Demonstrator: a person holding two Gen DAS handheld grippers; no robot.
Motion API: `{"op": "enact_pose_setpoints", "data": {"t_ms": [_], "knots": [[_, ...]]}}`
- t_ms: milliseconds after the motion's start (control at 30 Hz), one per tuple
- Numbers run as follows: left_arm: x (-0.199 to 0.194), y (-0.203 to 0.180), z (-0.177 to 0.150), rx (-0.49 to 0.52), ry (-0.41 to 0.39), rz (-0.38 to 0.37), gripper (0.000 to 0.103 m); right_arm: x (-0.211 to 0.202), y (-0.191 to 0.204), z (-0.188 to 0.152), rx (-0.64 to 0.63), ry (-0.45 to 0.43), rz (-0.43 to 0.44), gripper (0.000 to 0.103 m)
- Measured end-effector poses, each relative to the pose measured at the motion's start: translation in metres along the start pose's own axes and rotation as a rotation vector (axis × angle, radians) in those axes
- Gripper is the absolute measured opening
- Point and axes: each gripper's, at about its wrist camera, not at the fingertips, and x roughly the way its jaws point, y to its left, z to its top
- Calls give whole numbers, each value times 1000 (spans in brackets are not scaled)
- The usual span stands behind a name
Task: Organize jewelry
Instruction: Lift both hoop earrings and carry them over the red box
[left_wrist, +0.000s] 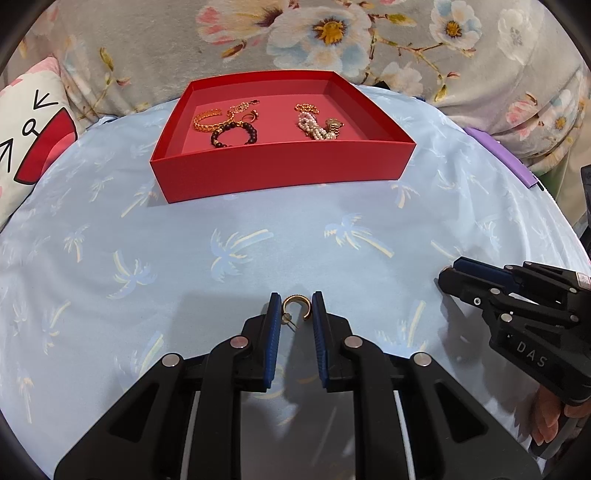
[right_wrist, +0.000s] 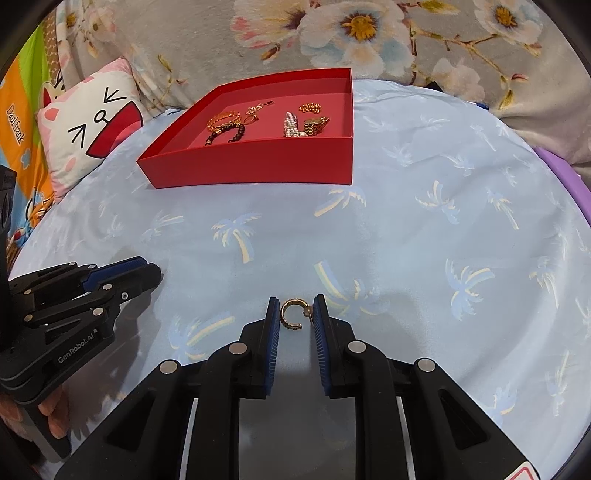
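Note:
A red tray (left_wrist: 280, 173) (right_wrist: 251, 168) sits at the far side of the blue palm-print cloth and holds several pieces: a gold chain bracelet (left_wrist: 207, 120), a dark bead bracelet (left_wrist: 232, 134), a pearl bracelet (left_wrist: 314, 127), a gold watch (right_wrist: 316, 124). My left gripper (left_wrist: 296, 308) has its pads on both sides of a gold hoop earring (left_wrist: 297, 307), touching it, just above the cloth. My right gripper (right_wrist: 295, 312) likewise clasps a second gold hoop earring (right_wrist: 291, 313). Each gripper shows in the other's view: the right one (left_wrist: 517, 306) and the left one (right_wrist: 74, 295).
A cat-face pillow (right_wrist: 96, 125) lies left of the tray. A floral blanket (left_wrist: 332, 37) lies behind it. A purple edge (left_wrist: 498, 155) runs along the right of the cloth. Colourful fabric (right_wrist: 22, 140) is at far left.

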Motion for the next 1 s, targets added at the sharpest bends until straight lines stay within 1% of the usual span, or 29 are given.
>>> {"op": "enact_pose_setpoints", "data": {"t_ms": [133,200,333,400,500,567,667,800,900,1000], "knots": [[0,1,0,-9,-3,0,16,-1,0,-1,21,-3,1,18],[-2,3,0,-14,-9,-2,16,-3,1,-2,33,-2,14,18],[-6,9,2,-11,-24,34,16,-7,7,0,22,-8,32,17],[-10,16,6,-21,-32,39,16,-11,7,3,24,-15,43,17],[-19,26,17,-12,-67,67,16,-16,5,13,39,-26,66,17],[-25,29,28,20,-95,101,16,-17,2,24,43,-31,74,17],[-32,38,51,32,-123,111,16,-21,0,46,47,-50,90,17],[-37,50,86,5,-174,110,16,-23,0,82,41,-90,96,17],[-30,58,114,-23,-186,93,16,-20,0,114,39,-123,93,17],[-18,61,139,-36,-186,93,16,-12,1,145,42,-149,81,17]]}}
